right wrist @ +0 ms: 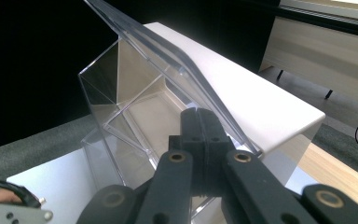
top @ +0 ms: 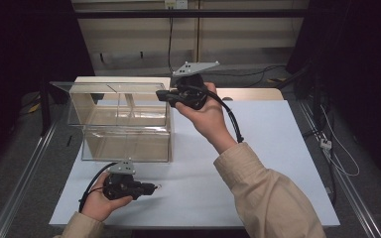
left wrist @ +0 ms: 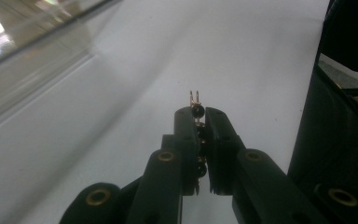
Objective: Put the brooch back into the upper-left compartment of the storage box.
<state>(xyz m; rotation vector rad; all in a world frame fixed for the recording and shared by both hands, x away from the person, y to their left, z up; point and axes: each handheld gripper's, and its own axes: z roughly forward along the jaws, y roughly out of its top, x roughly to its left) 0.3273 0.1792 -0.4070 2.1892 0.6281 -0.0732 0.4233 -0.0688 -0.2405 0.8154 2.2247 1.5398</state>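
Earring, or some small gold-wire piece w/ dark beads, is what the left gripper has clamped betw its two black jaws. In the left gripper view the jaws are shut on it, beads lined up in the slit, and two thin gold prongs poke out past the tips. Can't tell exactly what kind of jewelry it is, too small tbh. In the high view the left gripper sits near the front edge of the white table, held in the person's left hand, jaws pointing to the right w/ a tiny glint at the tips.

Right gripper is up at the back, at the top right corner of the clear acrylic box. Its jaws are closed on the edge of the box's clear lid, which stands tilted up off the box; you can see that best in the right gripper view, where the lid plate runs diagonally down to the right gripper jaw tips. Box has dividers inside, so a few compartments. A white block sits right behind the box. Right hand comes in from a beige sleeve.

So the bead thing is pinched in the left one, in front of the box, not in it.
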